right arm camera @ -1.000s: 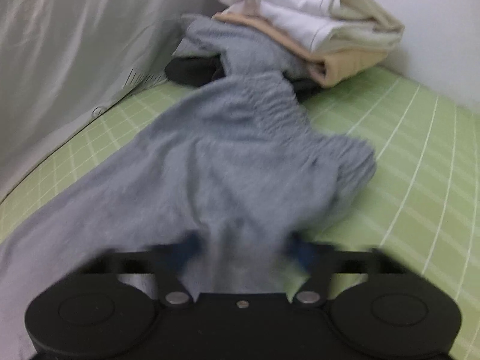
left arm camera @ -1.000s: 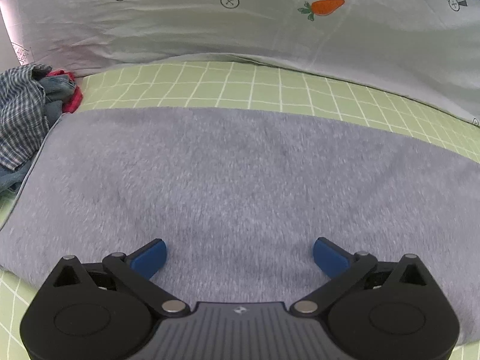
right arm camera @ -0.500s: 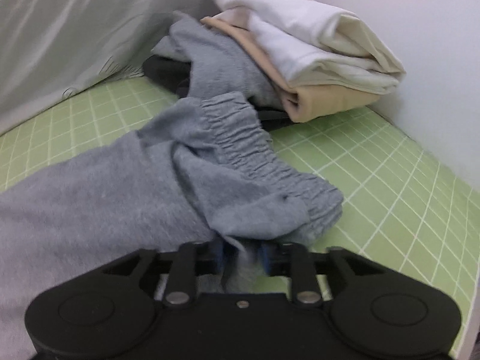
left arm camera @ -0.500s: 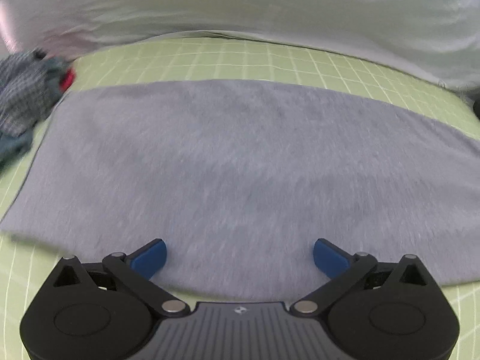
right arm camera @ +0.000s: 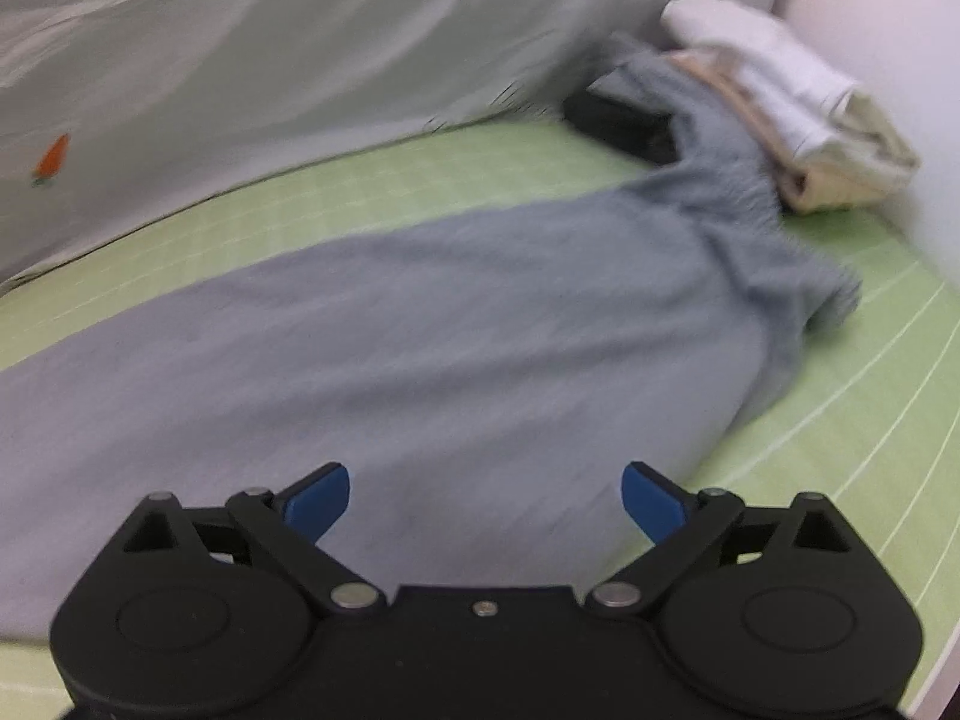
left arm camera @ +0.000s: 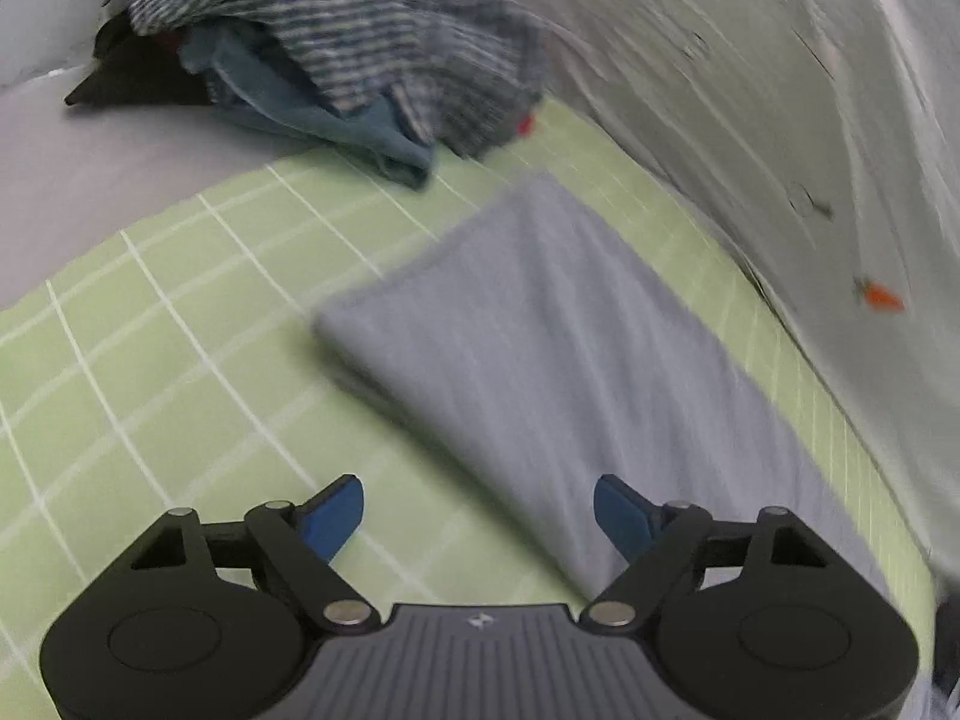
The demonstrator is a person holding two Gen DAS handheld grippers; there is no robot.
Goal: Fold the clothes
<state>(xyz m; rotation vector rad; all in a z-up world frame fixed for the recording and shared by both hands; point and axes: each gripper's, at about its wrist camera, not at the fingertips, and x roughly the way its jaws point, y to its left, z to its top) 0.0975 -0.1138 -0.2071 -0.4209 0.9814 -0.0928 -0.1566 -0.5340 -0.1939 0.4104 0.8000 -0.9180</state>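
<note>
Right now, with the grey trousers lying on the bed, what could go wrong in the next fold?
The bunched waistband may get folded in crooked. It also touches the folded stack, so pulling the grey trousers could drag it. The left gripper, jaws closing with nothing between them, may miss the hem.

Both wrist views over grey trousers (left arm camera: 570, 360)

The grey trousers (right arm camera: 456, 324) lie stretched flat on the green checked sheet, ahead of both tongs. The gathered waistband (right arm camera: 780, 276) lies crumpled far ahead-right of the right tongs; the leg end (left arm camera: 480, 300) lies ahead of the left tongs.
</note>
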